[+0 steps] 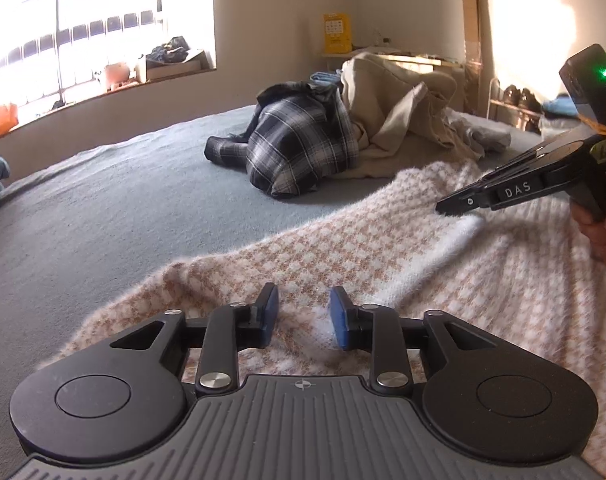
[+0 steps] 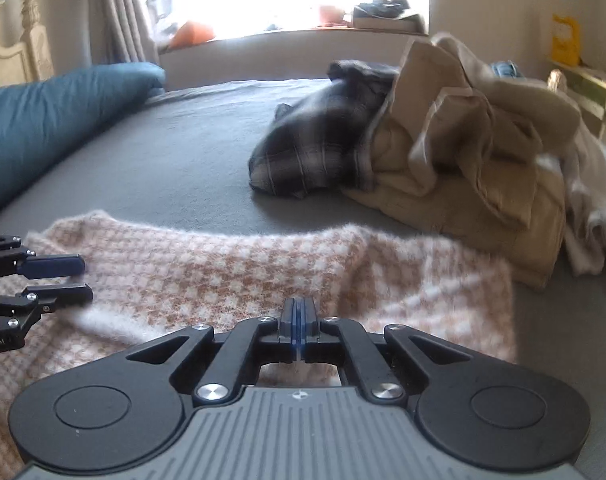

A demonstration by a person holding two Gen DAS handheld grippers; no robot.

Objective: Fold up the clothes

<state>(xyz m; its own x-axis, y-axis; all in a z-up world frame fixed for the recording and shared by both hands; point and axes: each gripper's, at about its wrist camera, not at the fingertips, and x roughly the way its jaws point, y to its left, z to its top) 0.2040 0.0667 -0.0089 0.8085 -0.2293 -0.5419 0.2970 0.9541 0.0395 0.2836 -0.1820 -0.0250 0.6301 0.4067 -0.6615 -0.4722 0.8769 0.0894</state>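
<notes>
Lying flat on the bed for folding, the checked sweater sits beneath the spread, empty left claw and the pressed-together right claw.

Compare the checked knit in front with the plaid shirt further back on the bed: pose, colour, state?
The checked knit is spread fairly flat across the near bed; the plaid shirt sits bunched in a heap further back. The knit is pale tan and white with a fuzzy surface; the shirt is dark with light lines. Both tongs are over the knit; the shirt lies untouched against the beige clothes. Both rest on the grey bed cover, unfolded.
</notes>
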